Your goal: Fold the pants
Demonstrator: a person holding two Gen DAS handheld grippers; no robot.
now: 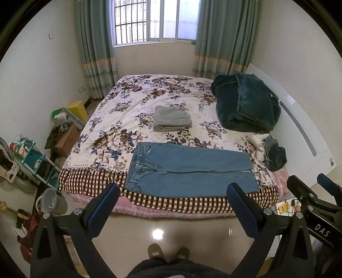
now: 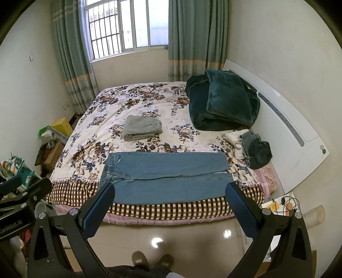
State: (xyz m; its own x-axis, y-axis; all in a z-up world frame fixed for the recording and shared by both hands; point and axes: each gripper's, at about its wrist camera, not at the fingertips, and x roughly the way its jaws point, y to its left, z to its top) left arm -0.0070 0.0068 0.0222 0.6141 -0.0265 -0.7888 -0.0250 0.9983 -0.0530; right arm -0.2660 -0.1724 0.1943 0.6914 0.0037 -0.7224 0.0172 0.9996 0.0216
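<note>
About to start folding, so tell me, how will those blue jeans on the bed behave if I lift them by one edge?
The blue jeans lie flat and limp on the bed, so they will probably droop and drag, not stay rigid. Denim that long looks fairly heavy for one grip. Neither open gripper, left gripper nor right gripper, touches them.

Daylight from window [image 1: 155, 20], glare on floor [image 1: 158, 233], fisheye-warped dark corners

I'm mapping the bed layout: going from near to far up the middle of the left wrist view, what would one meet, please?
Left gripper → jeans laid flat at the bed's near edge → folded grey towel → window.
</note>
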